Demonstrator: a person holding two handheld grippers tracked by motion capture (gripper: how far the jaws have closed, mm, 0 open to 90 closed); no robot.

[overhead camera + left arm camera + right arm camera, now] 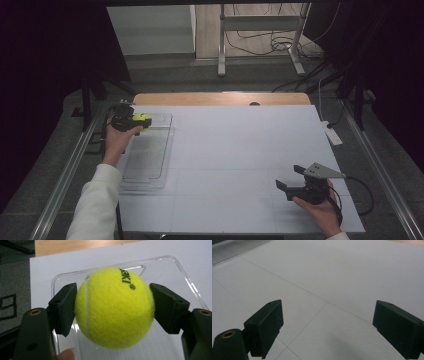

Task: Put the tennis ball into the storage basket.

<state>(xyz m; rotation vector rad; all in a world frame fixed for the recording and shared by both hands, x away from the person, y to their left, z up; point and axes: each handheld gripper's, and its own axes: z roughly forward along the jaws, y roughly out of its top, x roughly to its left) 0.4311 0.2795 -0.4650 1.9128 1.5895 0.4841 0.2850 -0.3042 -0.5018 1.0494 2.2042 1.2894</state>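
Note:
A yellow tennis ball [113,307] with black lettering is clamped between both black pads of my left gripper [112,307]. In the high view the ball [142,118] hangs in the left gripper [135,121] over the far end of a clear plastic tray [148,155] at the table's left side. The tray's far rim [160,259] shows behind the ball. My right gripper [290,176] rests near the table's front right, held by a hand, its jaws wide apart. Between its pads [268,322] lies only bare white table [332,285].
The white tabletop [240,150] has a wooden strip [220,98] along its far edge. A white power strip [332,133] lies off the right edge. Metal rails run along both sides, and a stand with cables [260,35] stands beyond the table.

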